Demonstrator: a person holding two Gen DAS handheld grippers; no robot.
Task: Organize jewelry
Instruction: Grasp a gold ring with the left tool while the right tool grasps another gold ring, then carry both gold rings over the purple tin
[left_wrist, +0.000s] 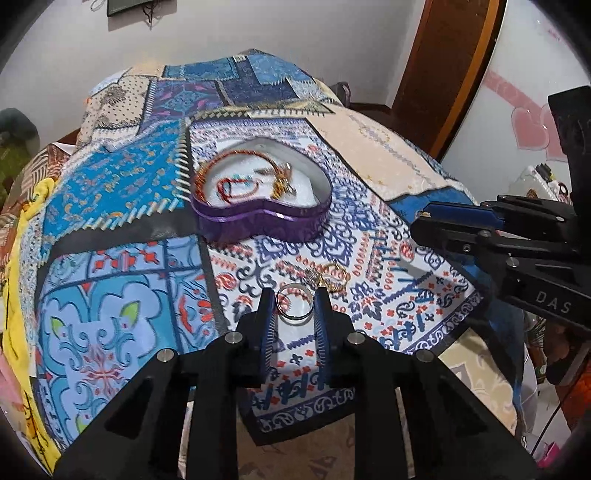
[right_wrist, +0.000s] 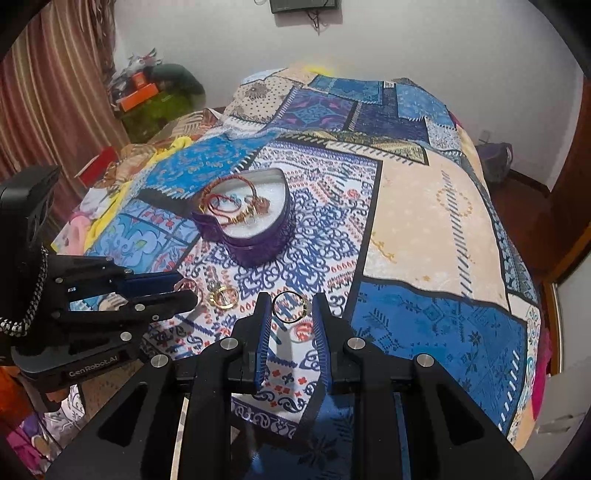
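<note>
From my left wrist camera I see the left gripper (left_wrist: 294, 301) angled down at the patchwork bedspread (left_wrist: 122, 206), its blue-padded fingers (left_wrist: 322, 314) closed in on a silver ring (left_wrist: 294, 308) that stands upright between them. The pads sit against both sides of the ring, so I read this as a grip. Just beyond the tips lie gold hoop pieces (left_wrist: 334, 278) on the cloth. Farther back sits the purple heart-shaped tin (left_wrist: 260, 194), open, with red and orange cord bracelets (left_wrist: 236, 184) coiled on its white lining. The right gripper (left_wrist: 419, 221) enters this view from the right edge, seen side-on, fingers close together.

My right wrist camera shows what the left one cannot: the right gripper (right_wrist: 290, 306) pinches a thin gold ring (right_wrist: 290, 306) between its own blue pads, raised a little off the bedspread (right_wrist: 436, 221). It also shows the left gripper (right_wrist: 184, 290) from the side at the left edge, fingertips low by the cloth, with the gold hoops (right_wrist: 223, 295) just beside them; from here I cannot make out the silver ring. The tin (right_wrist: 255, 229) stands well beyond both tools, in the middle of the bed. Striped curtains (right_wrist: 55, 110) hang at the far left, seen only here.

Both grippers point steeply downward, side by side, near the bed's front edge.
</note>
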